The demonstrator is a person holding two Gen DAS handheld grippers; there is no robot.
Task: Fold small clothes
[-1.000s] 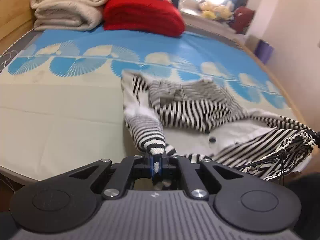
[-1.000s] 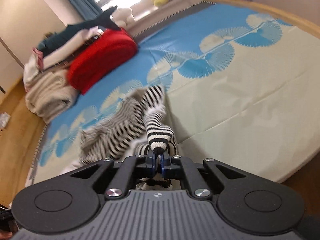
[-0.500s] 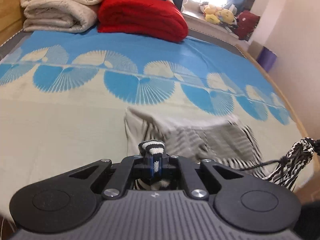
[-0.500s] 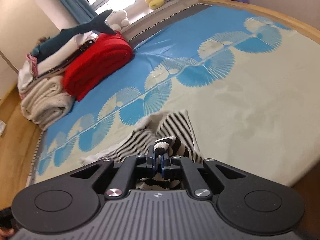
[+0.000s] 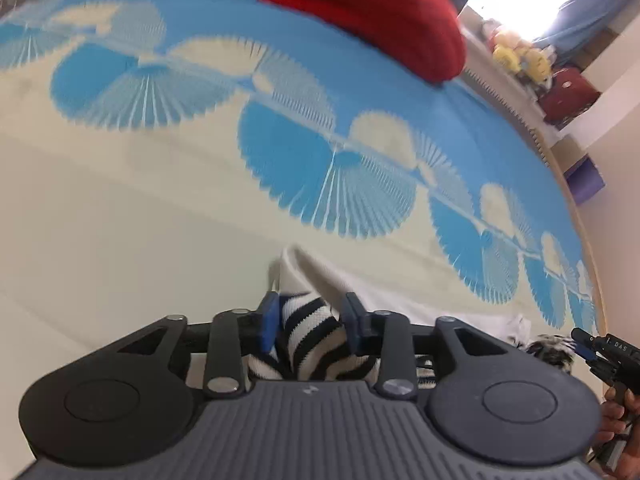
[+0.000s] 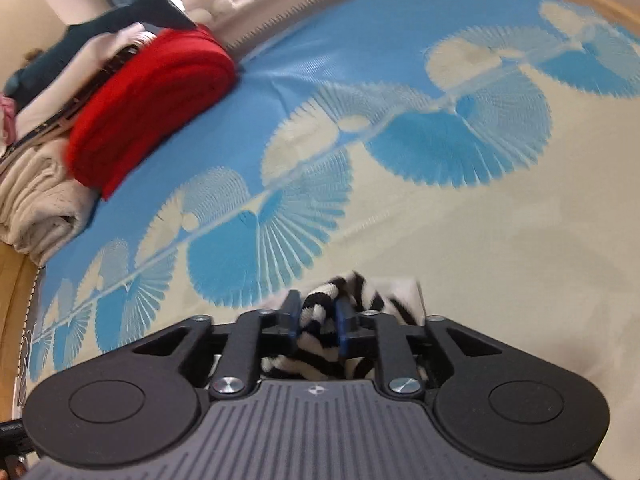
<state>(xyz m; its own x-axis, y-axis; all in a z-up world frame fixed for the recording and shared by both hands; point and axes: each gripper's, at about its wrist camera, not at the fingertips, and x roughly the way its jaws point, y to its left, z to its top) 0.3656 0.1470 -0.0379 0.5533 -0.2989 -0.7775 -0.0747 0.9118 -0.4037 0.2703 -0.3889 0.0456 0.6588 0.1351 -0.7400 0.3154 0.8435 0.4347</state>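
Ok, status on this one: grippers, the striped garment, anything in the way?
Left gripper and right gripper have just been opening, jaws apart, striped garment between them. Garment bunched on the bed mat. Red blanket far back, nothing obstructing.

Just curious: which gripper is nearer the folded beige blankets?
Left gripper, probably: blankets ahead of it, far left of the right gripper. Both just opened fingers around striped cuffs.

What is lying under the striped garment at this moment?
The striped garment lies on the cream part of the blue-and-cream bed cover. Both wrist views show only its near edge; the gripper bodies hide the rest and what is beneath it.
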